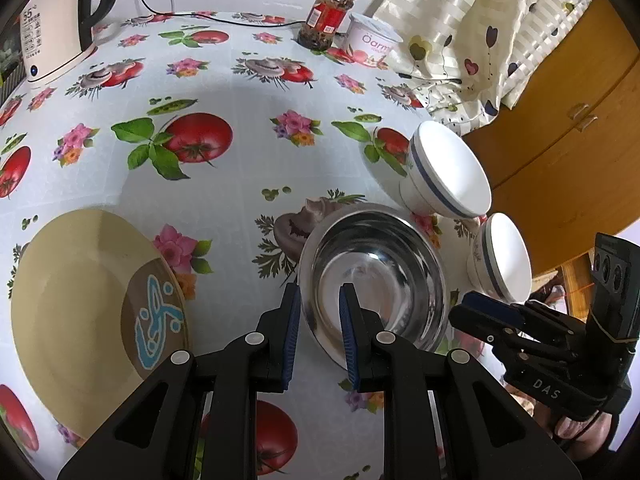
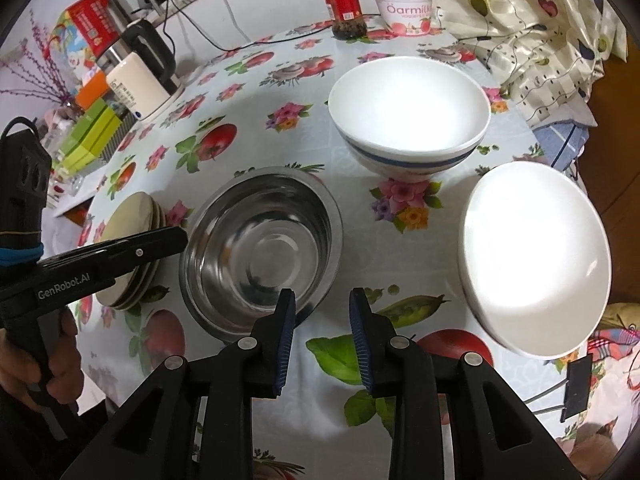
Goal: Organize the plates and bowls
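Note:
A steel bowl (image 1: 376, 276) (image 2: 262, 246) sits on the flowered tablecloth. My left gripper (image 1: 320, 304) is open, its fingers straddling the bowl's near-left rim without closing on it. A stack of beige plates (image 1: 92, 304) (image 2: 132, 248) lies to the left. Two white bowls with a blue band stand to the right, one farther (image 1: 448, 172) (image 2: 408, 112) and one nearer (image 1: 502, 258) (image 2: 532, 256). My right gripper (image 2: 322, 304) is open and empty, above the cloth between the steel bowl and the nearer white bowl. It also shows in the left wrist view (image 1: 484, 308).
A white kettle (image 1: 52, 28) (image 2: 140, 80) stands at the far left. A red-lidded jar (image 1: 328, 14) (image 2: 344, 4) and a yogurt tub (image 1: 370, 40) (image 2: 406, 8) stand at the back. A patterned curtain (image 1: 480, 28) hangs at the right. Boxes (image 2: 92, 136) crowd the left edge.

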A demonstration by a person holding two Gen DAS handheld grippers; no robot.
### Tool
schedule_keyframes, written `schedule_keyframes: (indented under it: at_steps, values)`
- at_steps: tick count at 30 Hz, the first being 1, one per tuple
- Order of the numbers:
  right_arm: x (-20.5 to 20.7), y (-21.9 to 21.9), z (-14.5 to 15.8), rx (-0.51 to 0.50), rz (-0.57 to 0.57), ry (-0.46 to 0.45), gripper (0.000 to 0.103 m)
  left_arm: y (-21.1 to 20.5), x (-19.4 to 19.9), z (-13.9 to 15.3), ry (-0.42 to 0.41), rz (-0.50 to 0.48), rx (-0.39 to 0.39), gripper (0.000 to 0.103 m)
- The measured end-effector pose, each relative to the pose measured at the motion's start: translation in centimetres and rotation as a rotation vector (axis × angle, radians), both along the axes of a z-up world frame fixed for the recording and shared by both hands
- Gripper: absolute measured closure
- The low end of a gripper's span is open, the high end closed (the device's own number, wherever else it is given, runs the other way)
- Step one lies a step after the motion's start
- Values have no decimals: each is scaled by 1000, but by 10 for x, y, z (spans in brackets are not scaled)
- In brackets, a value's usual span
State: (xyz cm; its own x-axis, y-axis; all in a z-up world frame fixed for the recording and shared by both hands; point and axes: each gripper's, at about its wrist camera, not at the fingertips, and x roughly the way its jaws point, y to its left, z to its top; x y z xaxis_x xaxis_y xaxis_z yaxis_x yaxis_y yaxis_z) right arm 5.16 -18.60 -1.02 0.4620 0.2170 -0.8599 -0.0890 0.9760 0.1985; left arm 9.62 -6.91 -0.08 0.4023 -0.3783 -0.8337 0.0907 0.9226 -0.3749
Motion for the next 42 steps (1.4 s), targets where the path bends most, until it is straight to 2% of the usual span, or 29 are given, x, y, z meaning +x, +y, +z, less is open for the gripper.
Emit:
schedule_keyframes:
  at_steps: [12,28,42]
  values:
    - [-1,3,24,-24,16,-80,75,-5,0,24,-73,-16,-5,83]
    - [4,1,43,-36,23,-139,75,-26,7,40,-114,-70,-13,83]
    - [17,-22,55,-41,-29,-179,75,-50,26,43,-126,-119,-16,83]
